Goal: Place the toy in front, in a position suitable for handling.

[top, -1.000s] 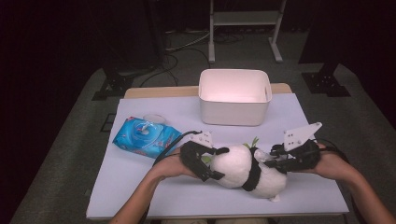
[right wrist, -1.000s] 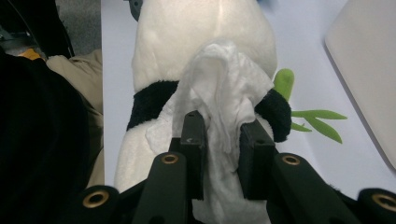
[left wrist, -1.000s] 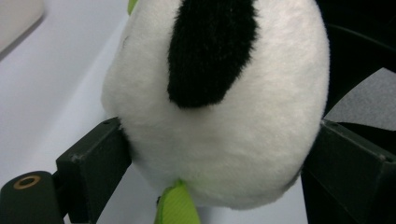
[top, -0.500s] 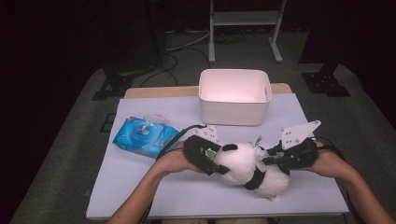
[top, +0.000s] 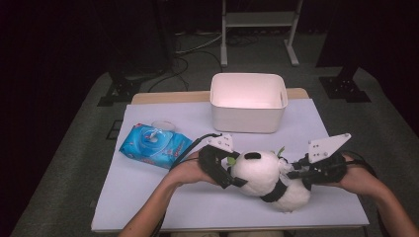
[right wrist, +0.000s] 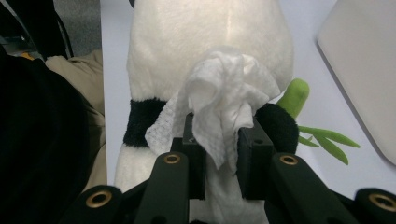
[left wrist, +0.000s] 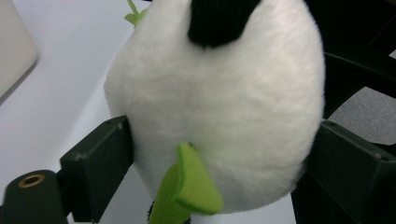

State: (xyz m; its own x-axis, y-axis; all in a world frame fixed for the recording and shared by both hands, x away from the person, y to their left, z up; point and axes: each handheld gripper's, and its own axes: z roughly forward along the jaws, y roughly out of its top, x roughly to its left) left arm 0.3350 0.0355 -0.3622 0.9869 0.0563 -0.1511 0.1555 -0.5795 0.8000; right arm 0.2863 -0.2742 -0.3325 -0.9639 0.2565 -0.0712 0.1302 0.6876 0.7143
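A person sits at a table w/ a pale lilac-white tabletop (top: 148,197) and holds a gripper in each hand. A plush panda (top: 269,180), white w/ black ear and black band, lies on its side near the front edge, right of centre, between the two grippers. The left gripper (top: 231,173) comes in from the left; its jaws have just been opening, yet the left gripper view shows them spread wide w/ one pad pressed against each side of the panda's round white head (left wrist: 215,102), so the head is clamped between them. A green felt leaf (left wrist: 189,191) sticks out under the head. The right gripper (top: 302,174) comes in from the right w/ a grey three-cornered plate on top; its jaws stand close together, pinching a crumpled white wipe (right wrist: 223,107) that rests against the panda's body. Containers: a white rectangular bin (top: 248,101) stands at the back of the table, centre-right, well apart from the panda; its open top shows bare walls and floor, nothing visible inside. A blue wipes pack (top: 154,144) lies flat at the left, near the left forearm; its lid looks flipped open at the far end, contents too small to tell.
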